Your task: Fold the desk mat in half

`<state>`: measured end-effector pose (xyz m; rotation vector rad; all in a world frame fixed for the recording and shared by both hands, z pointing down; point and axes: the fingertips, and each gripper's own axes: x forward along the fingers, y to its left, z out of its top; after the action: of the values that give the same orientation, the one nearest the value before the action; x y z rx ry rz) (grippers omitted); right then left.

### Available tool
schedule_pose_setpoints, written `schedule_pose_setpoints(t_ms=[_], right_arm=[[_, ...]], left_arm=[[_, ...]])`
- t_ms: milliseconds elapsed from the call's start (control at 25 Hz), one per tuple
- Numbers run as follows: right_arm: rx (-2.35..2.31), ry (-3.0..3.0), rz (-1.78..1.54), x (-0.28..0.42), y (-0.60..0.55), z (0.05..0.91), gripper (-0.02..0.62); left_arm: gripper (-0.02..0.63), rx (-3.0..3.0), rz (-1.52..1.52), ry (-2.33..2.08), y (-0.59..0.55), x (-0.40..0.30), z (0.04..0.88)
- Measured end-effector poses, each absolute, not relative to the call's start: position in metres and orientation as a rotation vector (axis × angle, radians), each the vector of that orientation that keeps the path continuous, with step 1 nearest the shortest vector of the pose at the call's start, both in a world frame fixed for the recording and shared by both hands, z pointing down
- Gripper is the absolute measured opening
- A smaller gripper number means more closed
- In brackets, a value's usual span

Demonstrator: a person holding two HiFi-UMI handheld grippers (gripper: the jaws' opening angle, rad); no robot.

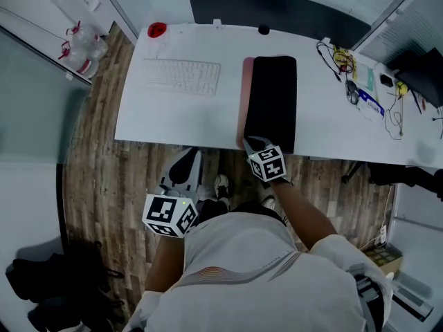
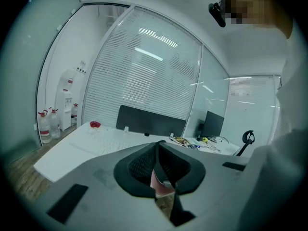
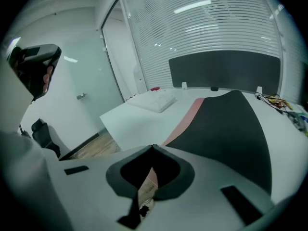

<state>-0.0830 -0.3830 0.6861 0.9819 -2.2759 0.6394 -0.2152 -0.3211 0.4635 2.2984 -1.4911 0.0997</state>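
The desk mat (image 1: 273,95) lies folded on the white desk (image 1: 173,120), black side up, with a pink strip (image 1: 246,95) of its lower layer showing along the left. My right gripper (image 1: 250,144) is shut, its tips over the mat's near left corner at the desk's front edge. In the right gripper view the shut gripper (image 3: 153,147) points along the mat (image 3: 226,129), which lies flat ahead; I cannot tell whether it touches. My left gripper (image 1: 185,164) hangs in front of the desk, off the mat. The left gripper view shows the gripper (image 2: 156,144) shut and empty.
A white keyboard (image 1: 182,76) lies left of the mat, with a red item (image 1: 157,30) at the far left corner. Cables and small items (image 1: 349,68) clutter the desk's right end. A dark partition (image 1: 277,12) runs along the back. Water bottles (image 1: 83,47) stand on the floor at left.
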Motion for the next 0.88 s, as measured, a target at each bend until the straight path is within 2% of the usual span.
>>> schedule_pose_setpoints(t_ms=[280, 480, 880], right_arm=[[0.950, -2.221, 0.675, -0.097, -0.372, 0.702, 0.056], [1.014, -2.355, 0.677, -0.077, -0.378, 0.641, 0.084], [1.635, -2.505, 0.260, 0.093, -0.381, 0.426, 0.052]], left_arm=[[0.029, 2.290, 0.089, -1.484, -0.319, -0.226, 0.466], [0.029, 2.348, 0.067, -1.421, -0.333, -0.205, 0.453], [0.029, 2.604, 0.012, -1.197, -0.368, -0.090, 0.405]])
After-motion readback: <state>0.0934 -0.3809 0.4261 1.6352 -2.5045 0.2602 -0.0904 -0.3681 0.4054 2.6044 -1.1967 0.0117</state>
